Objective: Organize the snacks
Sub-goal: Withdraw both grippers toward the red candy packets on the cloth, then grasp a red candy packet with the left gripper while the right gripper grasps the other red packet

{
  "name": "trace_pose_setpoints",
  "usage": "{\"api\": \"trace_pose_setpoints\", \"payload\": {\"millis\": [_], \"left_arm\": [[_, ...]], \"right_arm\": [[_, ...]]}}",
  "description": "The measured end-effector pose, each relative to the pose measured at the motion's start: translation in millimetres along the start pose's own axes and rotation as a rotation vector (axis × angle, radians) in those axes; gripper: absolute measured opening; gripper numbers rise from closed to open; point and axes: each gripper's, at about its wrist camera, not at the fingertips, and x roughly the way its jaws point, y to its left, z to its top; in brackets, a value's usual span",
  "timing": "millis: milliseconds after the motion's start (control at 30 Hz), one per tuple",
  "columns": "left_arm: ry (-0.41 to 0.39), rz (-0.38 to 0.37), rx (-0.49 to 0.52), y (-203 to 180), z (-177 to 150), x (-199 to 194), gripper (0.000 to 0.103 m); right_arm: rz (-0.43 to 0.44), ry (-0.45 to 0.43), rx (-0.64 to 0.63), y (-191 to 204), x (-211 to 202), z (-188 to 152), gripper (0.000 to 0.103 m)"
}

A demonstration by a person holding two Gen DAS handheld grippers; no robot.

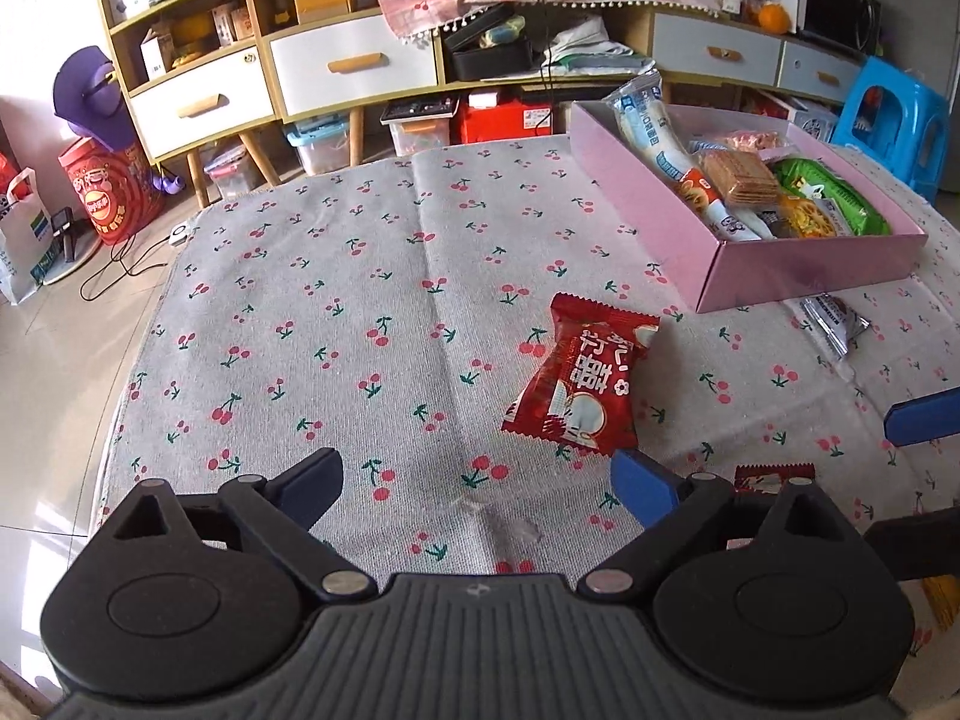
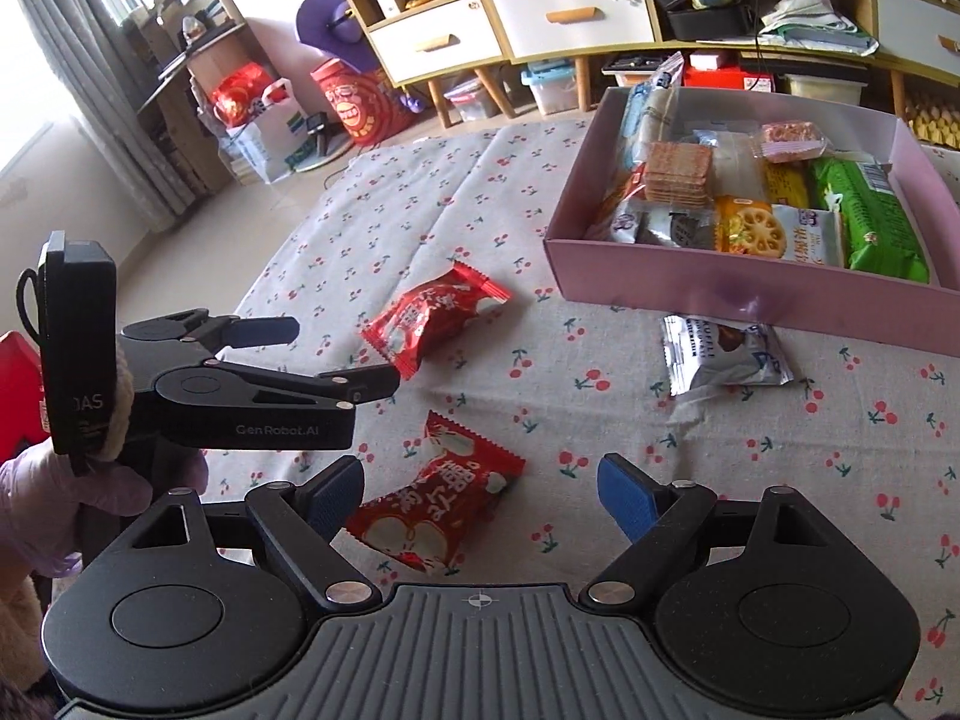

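A red snack packet (image 2: 433, 313) lies on the cherry-print tablecloth (image 2: 420, 192) just ahead of the left gripper (image 2: 336, 357), fingers spread wide and empty. Only the right wrist view fully shows a second red packet (image 2: 435, 501) between the right gripper (image 2: 480, 495) fingers, also wide, with a silver packet (image 2: 720, 354) touching the pink box (image 2: 750, 300) of snacks

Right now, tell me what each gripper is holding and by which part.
Nothing is held. The left gripper and right gripper both have open jaws; the two red snack packets lie loose on the tablecloth.
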Motion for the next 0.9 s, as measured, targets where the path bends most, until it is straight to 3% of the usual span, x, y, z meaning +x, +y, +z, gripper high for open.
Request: {"api": "trace_pose_setpoints", "payload": {"millis": [267, 467, 667, 900], "left_arm": [[-0.001, -0.031, -0.057, 3, 2, 1, 0.093], [-0.032, -0.029, -0.052, -7, 10, 5, 0.090], [-0.015, -0.022, -0.041, -18, 16, 14, 0.079], [0.011, -0.023, -0.065, -20, 20, 17, 0.053]], "right_arm": [[-0.131, 0.024, -0.128, 9, 20, -11, 0.087], [-0.182, -0.026, -0.050, -18, 8, 0, 0.087], [-0.180, -0.042, 0.000, -35, 2, 6, 0.087], [-0.127, -0.025, -0.074, -23, 10, 4, 0.087]]}}
